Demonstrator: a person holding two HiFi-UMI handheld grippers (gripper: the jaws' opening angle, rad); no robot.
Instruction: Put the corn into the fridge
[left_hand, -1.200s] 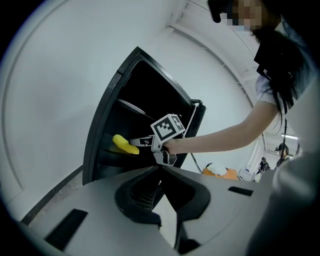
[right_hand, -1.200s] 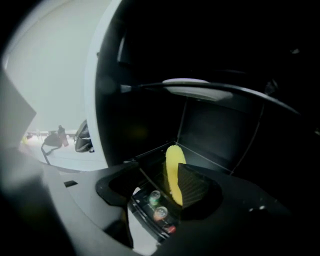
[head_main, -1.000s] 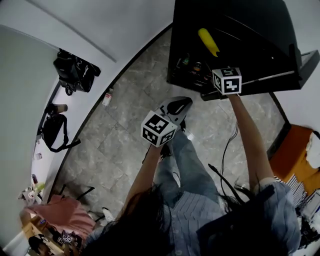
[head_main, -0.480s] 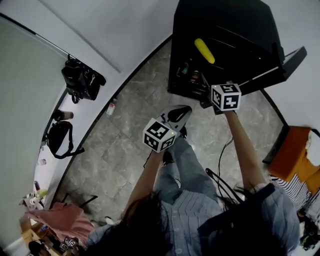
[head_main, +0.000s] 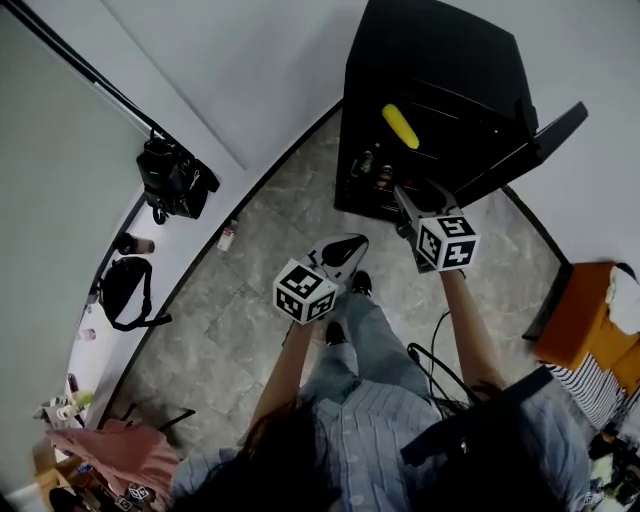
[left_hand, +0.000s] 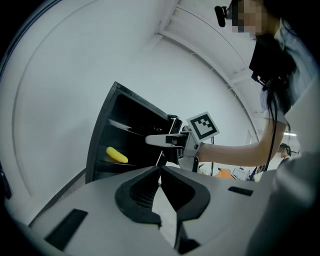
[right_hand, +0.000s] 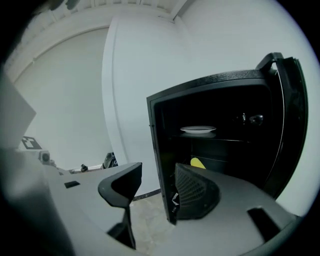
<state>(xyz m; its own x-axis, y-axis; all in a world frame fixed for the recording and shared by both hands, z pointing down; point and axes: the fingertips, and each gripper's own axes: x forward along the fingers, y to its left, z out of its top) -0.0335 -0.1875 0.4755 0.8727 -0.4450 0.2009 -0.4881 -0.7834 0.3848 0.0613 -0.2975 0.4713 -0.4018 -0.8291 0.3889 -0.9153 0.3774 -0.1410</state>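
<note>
The corn (head_main: 400, 125) is a plain yellow cob, smooth and slightly curved. It lies on its side on a shelf inside the open black fridge (head_main: 440, 70), touching neither tool.

From the right gripper (head_main: 402, 197) it is ahead and beyond the fingertips, inside the cabinet, well apart from the jaws. In the right gripper view only the cob's yellow end (right_hand: 197, 163) shows, just above the right-hand jaw of that gripper (right_hand: 156, 175). Those jaws have just been narrowing a little but stand spread, with only floor and the fridge's front edge (right_hand: 160, 165) showing between them.

From the left gripper (head_main: 352, 245) the corn is farther ahead and off to the left. That gripper's jaws (left_hand: 161, 170) are pressed together at the tips and pinch nothing.

The right gripper view alone shows a white plate (right_hand: 198, 130) on the shelf above the corn, and the door (right_hand: 290, 115) swung out at the right. The left gripper view gives the whole cob (left_hand: 116, 155) side-on in the fridge (left_hand: 102, 135), with the right gripper (left_hand: 150, 141) in profile before the opening. Only the head view shows small bottles (head_main: 372, 170) low in the fridge, nearer the right gripper than the cob, and a black bag (head_main: 175, 180) by the wall, far to the left of both tools.
</note>
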